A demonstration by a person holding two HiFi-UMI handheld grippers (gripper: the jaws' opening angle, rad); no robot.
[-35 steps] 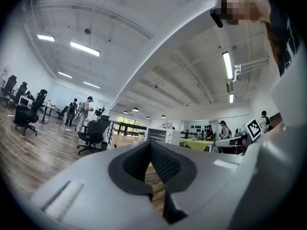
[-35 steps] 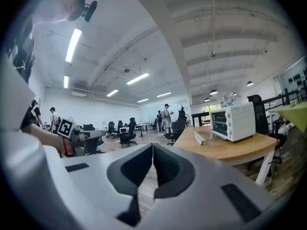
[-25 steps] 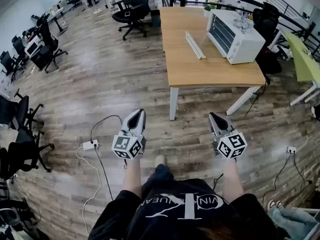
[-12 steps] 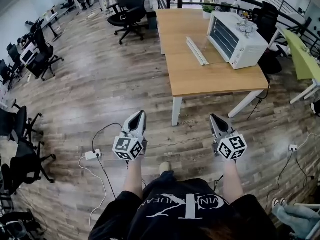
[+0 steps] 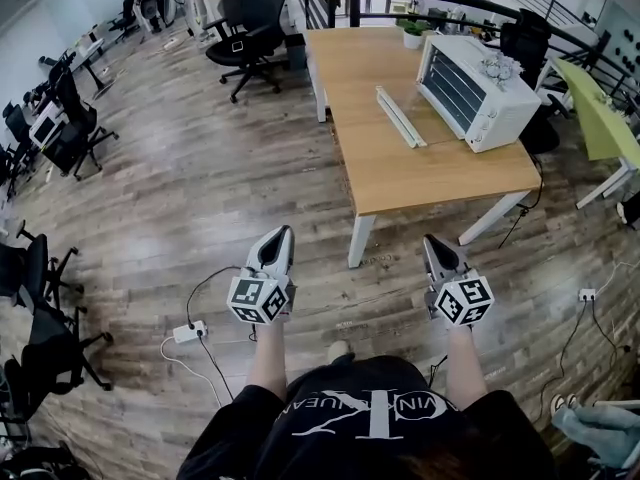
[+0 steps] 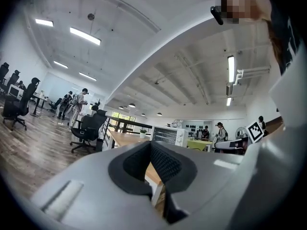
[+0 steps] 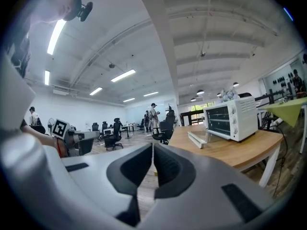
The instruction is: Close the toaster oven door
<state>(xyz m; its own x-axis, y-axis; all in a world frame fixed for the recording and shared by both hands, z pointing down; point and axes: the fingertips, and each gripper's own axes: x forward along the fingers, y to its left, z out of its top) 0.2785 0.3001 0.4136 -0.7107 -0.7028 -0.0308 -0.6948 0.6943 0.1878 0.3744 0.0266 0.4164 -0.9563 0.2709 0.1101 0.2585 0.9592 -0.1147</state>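
Toaster oven (image 5: 478, 90) stands on wooden table (image 5: 420, 173); plank floor (image 5: 200, 188), office chairs (image 5: 245, 23) around.

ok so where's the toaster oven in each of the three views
Head view: the toaster oven is at upper right, on the far end of the wooden table.
Left gripper view: small and far off, just right of centre.
Right gripper view: right of centre, larger, front facing left.
Shared landmark: the wooden table it stands on, seen in all three views.
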